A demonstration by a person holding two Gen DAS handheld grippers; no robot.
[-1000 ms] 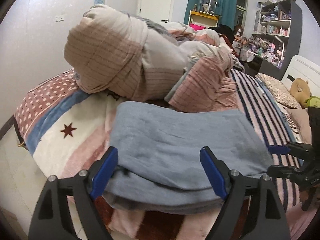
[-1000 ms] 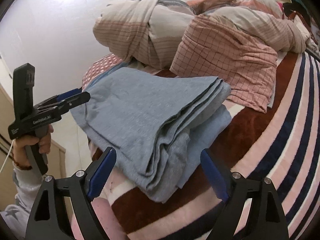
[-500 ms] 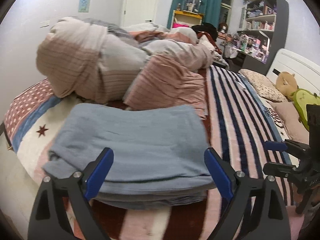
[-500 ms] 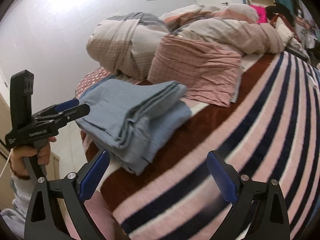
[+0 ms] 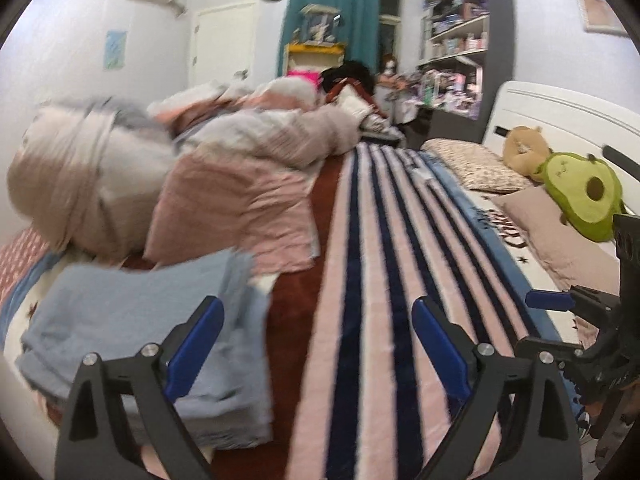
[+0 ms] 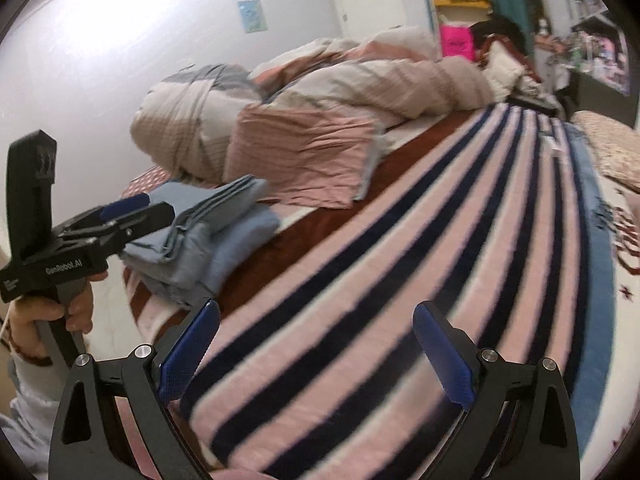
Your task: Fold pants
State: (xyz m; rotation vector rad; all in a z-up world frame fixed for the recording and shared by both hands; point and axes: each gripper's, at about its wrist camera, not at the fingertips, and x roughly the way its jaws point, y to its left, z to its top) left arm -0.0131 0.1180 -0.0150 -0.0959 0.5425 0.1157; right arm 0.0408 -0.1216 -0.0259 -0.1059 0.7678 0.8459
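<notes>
Left wrist view: the light blue soft cotton pants are seen folded into a flat layered stack at the near left corner of the bed, on the pink, white and navy striped fleece blanket. The fold is judged done; at most a tidy-up of the slightly offset lower layer is left. The left claw is released, jaws spread wide, nothing held. Its left finger is seen over the stack's right edge; contact cannot be told. The claw is aimed along the bed toward the headboard, roughly level. The frame is motion-blurred. The bundled beige and pink checked duvet is piled just beyond the pants. The right claw is seen at the right edge, well apart from the pants.

Right wrist view: the pants are seen from the side as several stacked layers, edges roughly aligned, the bottom layer jutting out a little. The right claw is released, empty, held above bare blanket, well apart from the stack. The left claw is seen side-on in the person's left hand, tips just beside the stack; its opening cannot be told from this angle.
</notes>
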